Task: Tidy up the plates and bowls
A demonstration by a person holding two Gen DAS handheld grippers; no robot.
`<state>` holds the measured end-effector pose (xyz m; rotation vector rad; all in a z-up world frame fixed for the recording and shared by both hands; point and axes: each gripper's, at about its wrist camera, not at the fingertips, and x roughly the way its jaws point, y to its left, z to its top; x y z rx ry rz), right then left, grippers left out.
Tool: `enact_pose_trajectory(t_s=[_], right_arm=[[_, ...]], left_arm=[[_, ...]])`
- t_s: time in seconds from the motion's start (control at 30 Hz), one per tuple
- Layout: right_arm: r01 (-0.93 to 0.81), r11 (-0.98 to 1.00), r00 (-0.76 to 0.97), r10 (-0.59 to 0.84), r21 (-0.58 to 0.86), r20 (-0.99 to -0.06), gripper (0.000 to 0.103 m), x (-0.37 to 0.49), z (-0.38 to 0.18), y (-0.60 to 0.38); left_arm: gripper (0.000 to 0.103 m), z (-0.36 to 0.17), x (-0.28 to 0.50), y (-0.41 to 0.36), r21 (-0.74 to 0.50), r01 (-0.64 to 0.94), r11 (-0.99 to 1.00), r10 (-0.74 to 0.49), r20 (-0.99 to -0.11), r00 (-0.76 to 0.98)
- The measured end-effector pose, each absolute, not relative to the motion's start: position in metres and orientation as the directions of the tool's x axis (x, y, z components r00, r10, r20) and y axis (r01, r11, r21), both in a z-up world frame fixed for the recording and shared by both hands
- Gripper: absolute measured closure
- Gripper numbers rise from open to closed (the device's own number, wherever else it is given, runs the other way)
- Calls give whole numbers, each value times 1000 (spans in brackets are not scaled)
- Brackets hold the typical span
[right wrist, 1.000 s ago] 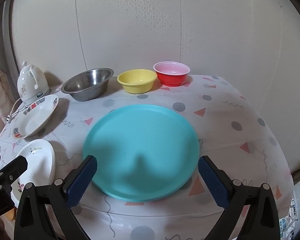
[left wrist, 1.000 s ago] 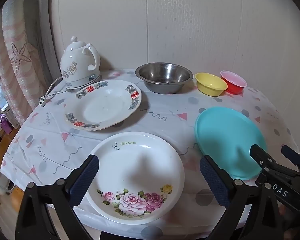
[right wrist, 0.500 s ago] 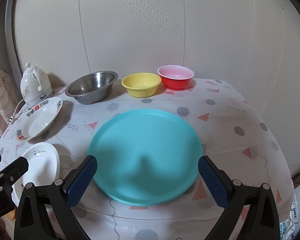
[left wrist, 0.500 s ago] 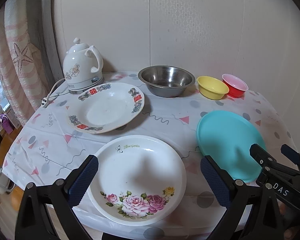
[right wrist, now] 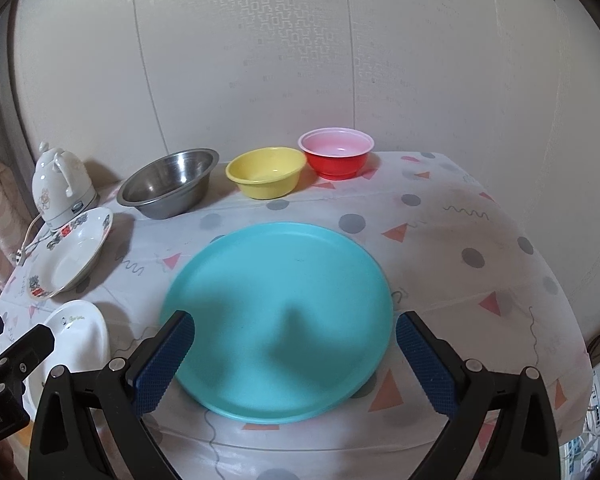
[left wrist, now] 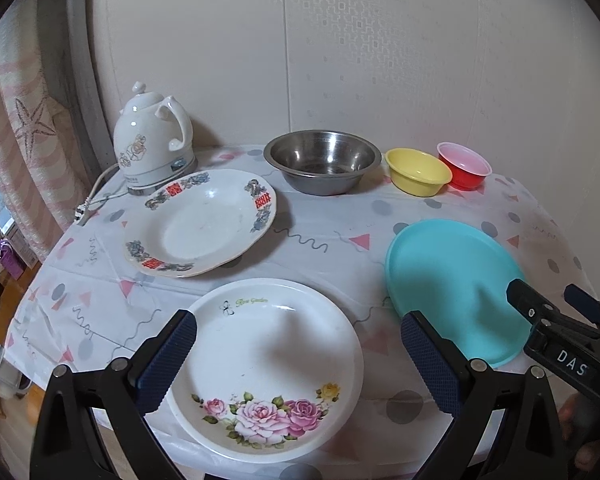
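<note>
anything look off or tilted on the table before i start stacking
One thing: the red-patterned plate is tilted, its far rim propped on the base of the white kettle. Nothing looks spilled or broken. The rose plate, teal plate and the three bowls sit flat.

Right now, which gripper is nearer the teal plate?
Right. The right gripper hangs open at the near edge of the teal plate; the left gripper sits over the rose plate beside it.
</note>
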<state>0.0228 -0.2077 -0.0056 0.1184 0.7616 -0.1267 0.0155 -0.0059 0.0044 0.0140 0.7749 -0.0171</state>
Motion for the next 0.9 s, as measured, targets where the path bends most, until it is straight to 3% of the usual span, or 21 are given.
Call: enact_pose_trajectory(t_s=[0.9], right_arm=[[145, 987, 704, -51, 73, -708, 0, 23, -11, -207]], left_arm=[[0, 2, 14, -15, 17, 51, 999, -24, -709, 705]])
